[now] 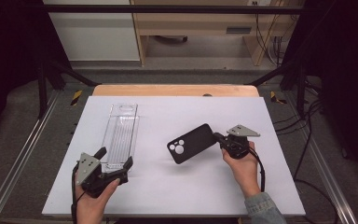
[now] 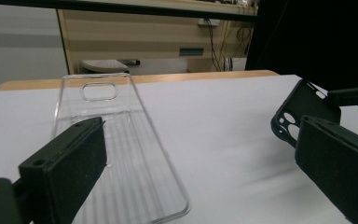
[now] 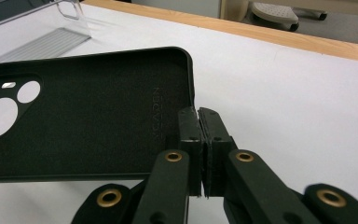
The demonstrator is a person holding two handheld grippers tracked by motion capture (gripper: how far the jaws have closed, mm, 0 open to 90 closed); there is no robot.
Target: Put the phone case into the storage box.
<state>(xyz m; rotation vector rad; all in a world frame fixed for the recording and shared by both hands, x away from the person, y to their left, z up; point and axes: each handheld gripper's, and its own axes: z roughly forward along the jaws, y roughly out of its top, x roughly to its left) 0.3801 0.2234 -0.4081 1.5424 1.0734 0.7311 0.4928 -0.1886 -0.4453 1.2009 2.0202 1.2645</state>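
Note:
A black phone case (image 1: pixel 191 143) with camera cut-outs hangs just above the white table top (image 1: pixel 177 186), tilted, its open side up. My right gripper (image 1: pixel 217 136) is shut on the case's right end wall; in the right gripper view the black phone case (image 3: pixel 88 112) is pinched between the closed jaws of the right gripper (image 3: pixel 199 116). A clear phone case (image 1: pixel 120 135) lies flat at the left. My left gripper (image 1: pixel 115 161) stands open at its near end, and in the left gripper view the clear phone case (image 2: pixel 121 144) lies between its spread jaws.
The white table top ends in a wooden edge (image 1: pixel 175 89) at the back. Black frame posts (image 1: pixel 42 84) stand at both sides. Cables (image 1: pixel 307 140) lie on the floor to the right. A wooden cabinet (image 1: pixel 205 23) stands behind.

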